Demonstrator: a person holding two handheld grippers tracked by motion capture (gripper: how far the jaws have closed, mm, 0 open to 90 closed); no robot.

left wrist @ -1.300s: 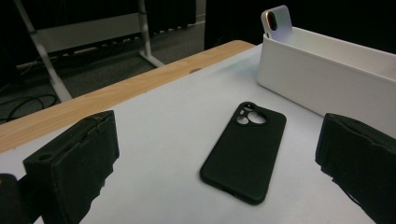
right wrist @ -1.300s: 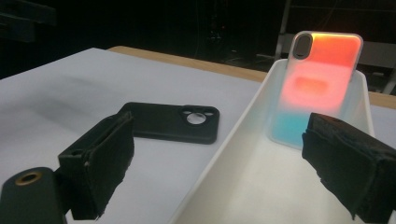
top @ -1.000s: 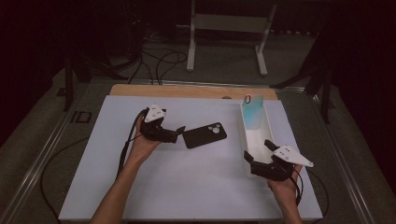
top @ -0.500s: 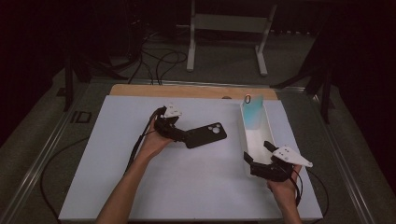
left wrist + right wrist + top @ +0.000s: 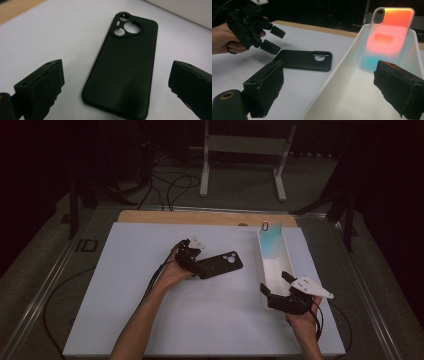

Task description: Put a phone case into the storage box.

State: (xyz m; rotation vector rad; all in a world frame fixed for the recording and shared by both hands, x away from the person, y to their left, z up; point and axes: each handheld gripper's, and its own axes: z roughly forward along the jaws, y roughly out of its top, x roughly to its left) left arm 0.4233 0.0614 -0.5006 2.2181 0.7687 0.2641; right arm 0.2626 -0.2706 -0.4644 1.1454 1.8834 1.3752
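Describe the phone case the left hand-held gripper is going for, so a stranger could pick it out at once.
On the white table mat, look near the middle, left of the long white tray. The black phone case lies flat there, camera cutout showing, with the left hand-held gripper open at its end. The other case is translucent, orange and blue, leaning upright in the tray.

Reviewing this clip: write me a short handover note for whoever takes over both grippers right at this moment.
Left gripper: open, empty, jaws either side of the near end of the black soft phone case, not closed on it.
Right gripper: open, empty, jaws straddling the near wall of the long white plastic tray.
Black case: flat on the white table mat, camera cut-out pointing away from the left gripper, to the left of the tray.
Translucent orange-and-blue phone case: leaning upright against the tray's far end.
Done: one case is in the tray.
Left, probably: grip the black case and move it into the tray.
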